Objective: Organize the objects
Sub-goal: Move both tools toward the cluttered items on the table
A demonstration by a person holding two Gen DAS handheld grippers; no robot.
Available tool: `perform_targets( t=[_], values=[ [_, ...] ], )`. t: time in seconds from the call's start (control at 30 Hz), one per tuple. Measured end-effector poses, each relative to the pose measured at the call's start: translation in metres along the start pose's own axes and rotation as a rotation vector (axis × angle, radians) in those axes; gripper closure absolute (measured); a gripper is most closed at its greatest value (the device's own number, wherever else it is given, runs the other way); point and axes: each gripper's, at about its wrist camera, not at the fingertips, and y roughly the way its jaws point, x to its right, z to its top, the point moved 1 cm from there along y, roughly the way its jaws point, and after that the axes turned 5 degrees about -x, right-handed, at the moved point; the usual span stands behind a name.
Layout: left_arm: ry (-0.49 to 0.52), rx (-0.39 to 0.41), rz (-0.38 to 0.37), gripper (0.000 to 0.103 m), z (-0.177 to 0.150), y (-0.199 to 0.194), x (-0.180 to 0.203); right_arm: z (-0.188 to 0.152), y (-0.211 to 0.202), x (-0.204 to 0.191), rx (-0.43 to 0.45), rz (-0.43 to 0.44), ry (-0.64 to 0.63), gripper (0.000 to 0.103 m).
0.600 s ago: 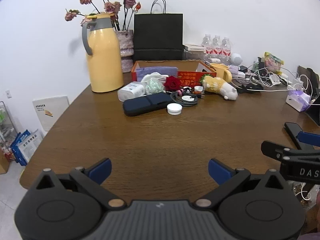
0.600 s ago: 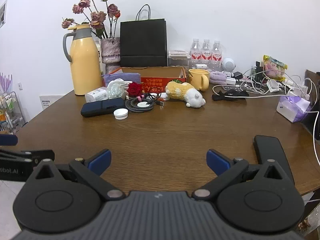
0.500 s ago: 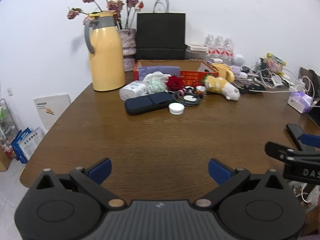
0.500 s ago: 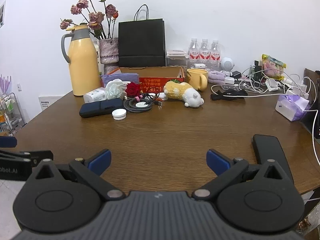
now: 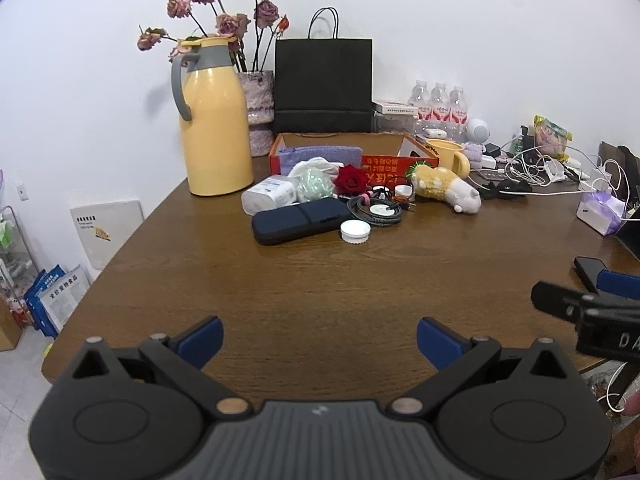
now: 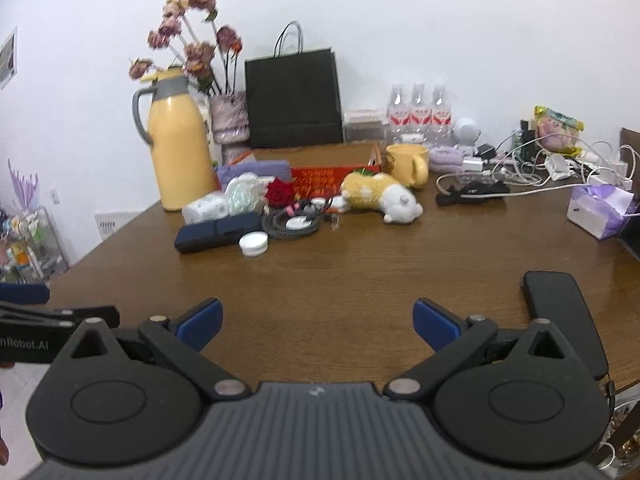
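Only right-wrist view shows the whole black phone (image 6: 564, 316) beside the right claw (image 6: 318, 320).

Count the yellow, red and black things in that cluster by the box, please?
Yellow: 3, the jug, the mug and the plush toy.
Red: 1, the rose.
Black: 1, the paper bag.
Total: 5.

Right gripper (image 5: 592, 312) cut off by frame edge.
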Motion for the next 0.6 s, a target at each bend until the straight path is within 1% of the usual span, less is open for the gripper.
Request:
perform_targets(
  t=[0.1, 0.27, 0.37, 0.5, 0.6],
  values=[
    [0.003, 0.001, 0.009, 0.0, 0.0003, 0.0013, 0.0005, -0.0003, -0.0041, 0.0022, 0.017, 0.027, -0.002, 0.0],
    [0.0, 0.021, -0.002, 0.0, -0.0011, -0.0013, 0.0007, -0.0019, 0.001, 0.0014, -0.04, -0.01, -0.006, 0.0],
    [0.035, 0.044, 0.011, 0.0, -0.0037, -0.0018, 0.0049, -0.0029, 0.002, 0.0006, -0.038, -0.001, -0.011, 0.0],
    [0.035, 0.033, -0.01, 0.0, -0.0036, 0.0005, 0.0058, -0.0021, 0.0012, -0.001, -0.019, -0.01, -0.021, 0.0],
    [0.019, 0.0, -0.015, 0.0, -0.0015, 0.0072, 0.0034, -0.0015, 0.0055, 0.0017, -0.047, -0.008, 0.004, 0.0]
  ],
)
